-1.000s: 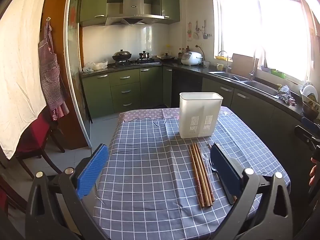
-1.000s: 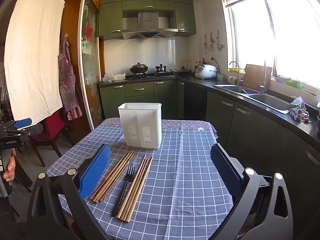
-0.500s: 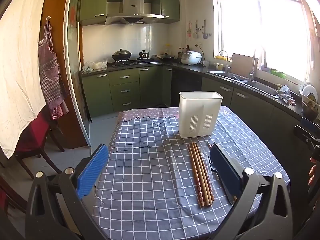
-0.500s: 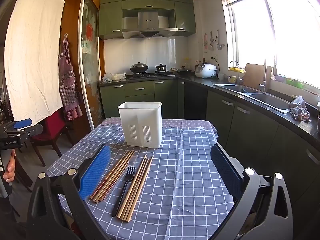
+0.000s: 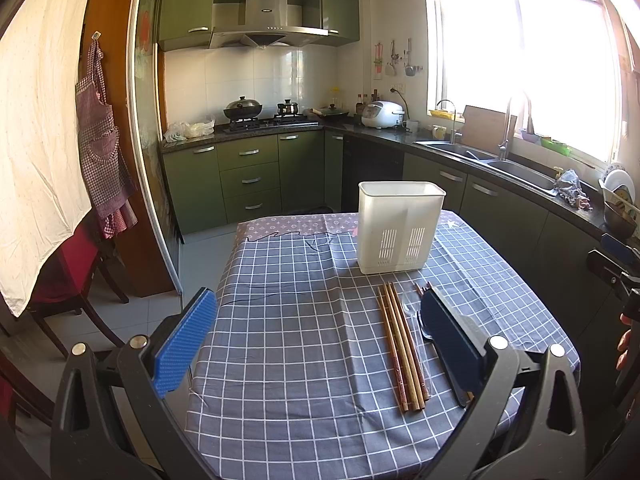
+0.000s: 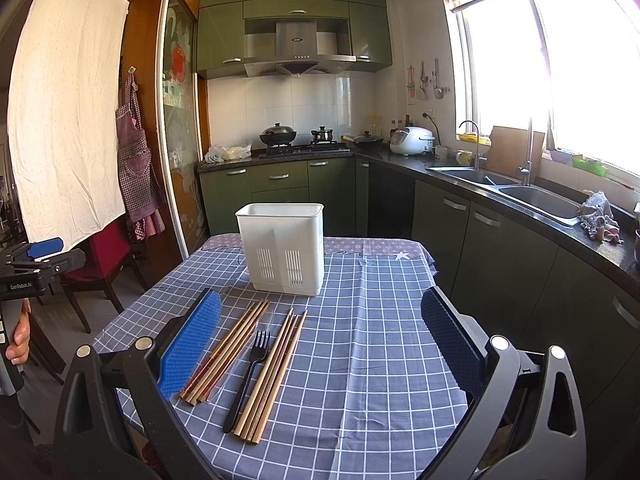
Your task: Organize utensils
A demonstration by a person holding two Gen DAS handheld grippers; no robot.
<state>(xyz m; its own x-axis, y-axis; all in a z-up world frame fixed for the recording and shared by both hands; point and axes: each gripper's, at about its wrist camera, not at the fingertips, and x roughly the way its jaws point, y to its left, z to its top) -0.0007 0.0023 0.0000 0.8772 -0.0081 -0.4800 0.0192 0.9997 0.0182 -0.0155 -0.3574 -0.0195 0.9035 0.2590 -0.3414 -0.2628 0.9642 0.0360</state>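
Observation:
A white slotted utensil holder (image 5: 401,227) (image 6: 283,247) stands upright on the checked tablecloth. In front of it lie two bundles of wooden chopsticks (image 6: 227,350) (image 6: 273,374) with a black plastic fork (image 6: 249,372) between them. In the left wrist view one bundle (image 5: 401,344) shows, and the fork (image 5: 425,332) is mostly hidden behind the right finger. My left gripper (image 5: 320,344) is open and empty above the table's near left part. My right gripper (image 6: 320,344) is open and empty above the near edge, right of the utensils.
Green kitchen cabinets (image 6: 500,240) and a sink (image 6: 516,192) run along the right side. A red chair (image 5: 68,276) stands left of the table. The table's left edge (image 5: 216,312) drops to a tiled floor.

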